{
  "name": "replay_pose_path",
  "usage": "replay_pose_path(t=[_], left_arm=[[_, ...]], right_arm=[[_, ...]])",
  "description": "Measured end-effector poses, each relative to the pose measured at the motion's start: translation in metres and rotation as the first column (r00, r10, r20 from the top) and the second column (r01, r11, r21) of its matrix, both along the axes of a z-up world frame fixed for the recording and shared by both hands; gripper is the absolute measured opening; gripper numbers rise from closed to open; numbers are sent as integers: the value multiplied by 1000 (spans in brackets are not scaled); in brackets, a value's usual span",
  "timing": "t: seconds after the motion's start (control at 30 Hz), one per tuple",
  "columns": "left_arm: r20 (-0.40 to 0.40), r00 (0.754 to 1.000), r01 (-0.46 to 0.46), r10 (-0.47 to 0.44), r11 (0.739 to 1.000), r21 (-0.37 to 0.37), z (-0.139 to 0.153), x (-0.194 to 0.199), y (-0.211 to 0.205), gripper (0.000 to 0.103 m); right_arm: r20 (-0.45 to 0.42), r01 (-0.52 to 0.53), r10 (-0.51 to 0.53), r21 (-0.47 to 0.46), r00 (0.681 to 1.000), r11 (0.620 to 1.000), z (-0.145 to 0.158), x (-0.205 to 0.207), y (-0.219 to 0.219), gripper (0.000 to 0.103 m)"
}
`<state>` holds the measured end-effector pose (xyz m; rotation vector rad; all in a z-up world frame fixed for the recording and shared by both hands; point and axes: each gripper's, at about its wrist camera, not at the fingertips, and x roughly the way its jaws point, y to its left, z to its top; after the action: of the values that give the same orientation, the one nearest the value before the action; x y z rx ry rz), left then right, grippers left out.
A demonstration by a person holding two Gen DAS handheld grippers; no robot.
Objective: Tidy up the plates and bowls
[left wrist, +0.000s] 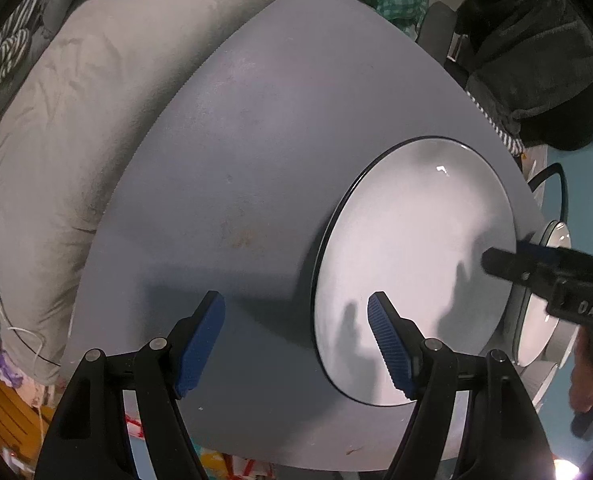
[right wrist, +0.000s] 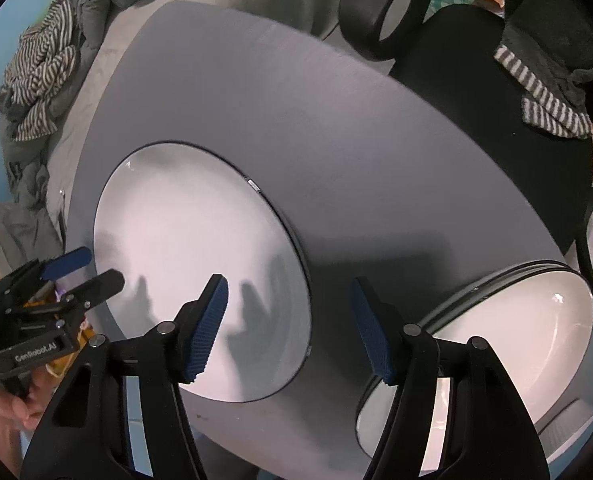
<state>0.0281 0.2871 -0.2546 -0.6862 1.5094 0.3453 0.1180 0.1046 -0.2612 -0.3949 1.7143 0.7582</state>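
Left tool [left wrist: 296, 344]: black linkage arms, silver round pivot pins, ribbed blue finger pads [left wrist: 200, 344].
Right tool [right wrist: 288, 328]: same black frame, silver pins, ribbed blue pads [right wrist: 370, 330].
Marking: white "GenRobot.AI" lettering on the left tool's black body, at 8 o'clock in the right wrist view.
Skin: bare hand [right wrist: 12, 400] at 8 o'clock, blurred.

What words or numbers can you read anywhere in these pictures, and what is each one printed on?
"GenRobot.AI": white lettering on the black body of the left tongs, seen from the right wrist camera.
"OAS" or similar: raised characters on the black body of the right tongs, seen from the left wrist camera; too blurred to be sure.
Small sticker on the rim of the plate: too small to read.
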Motion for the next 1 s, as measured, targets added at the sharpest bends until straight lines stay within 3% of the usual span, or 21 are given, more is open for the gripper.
replay_pose_path(t=[0.13, 0.23, 0.4, 0.67, 1.0], left_arm=[[1, 1000, -11, 11, 1000, -16, -3, 2, 1, 74], [-12, 1000, -12, 12, 1000, -24, -6, 2, 1, 61], [-19, 1000, 1, -1, 999, -43, -9, 3, -1, 41], [-11, 1000, 23, -24, 998, -56, -10, 11, -7, 22], [-18, 999, 34, -34, 999, -7, -6, 11, -13, 22]], right_arm=[[0, -1, 1, -13, 1000, 1000, -4, -2, 2, 40], [-3, 0, 0, -21, 1000, 1000, -7, -3, 2, 32], [8, 3, -3, -31, 1000, 1000, -9, -4, 3, 26], [-4, 23, -23, -36, 1000, 999, -11, -3, -1, 21], [-10, 45, -45, 13, 999, 999, -11, -6, -8, 20]])
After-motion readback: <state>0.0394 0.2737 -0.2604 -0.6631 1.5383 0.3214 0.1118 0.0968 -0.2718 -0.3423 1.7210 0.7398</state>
